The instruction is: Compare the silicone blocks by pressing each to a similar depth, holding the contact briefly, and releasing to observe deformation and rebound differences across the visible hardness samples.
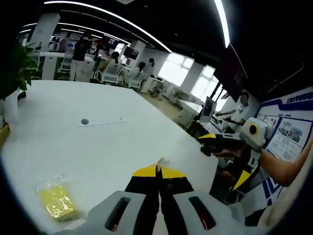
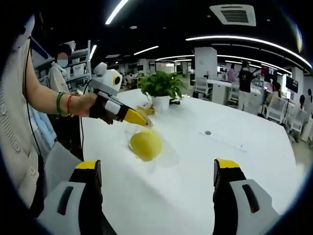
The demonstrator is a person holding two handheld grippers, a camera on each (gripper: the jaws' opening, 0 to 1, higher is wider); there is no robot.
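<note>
My left gripper (image 1: 157, 170) is shut on the top edge of a clear plastic bag (image 1: 162, 161). In the right gripper view the left gripper (image 2: 144, 121) comes in from the left in a person's hand. The bag (image 2: 164, 152) hangs from its yellow tips just over the white table (image 2: 234, 186), with a round yellow silicone piece (image 2: 145, 144) inside. My right gripper (image 2: 157, 166) stands wide open, a jaw on either side of the bag, touching nothing. A second bagged yellow block (image 1: 56, 203) lies on the table at lower left. The right gripper (image 1: 222, 159) shows off the table's right edge.
A white power strip (image 1: 102, 121) lies mid-table. A potted plant (image 2: 161, 85) stands at the far end with something yellow beside its pot. The table's rounded edge (image 1: 205, 161) runs close to my left jaws. People and desks fill the office behind.
</note>
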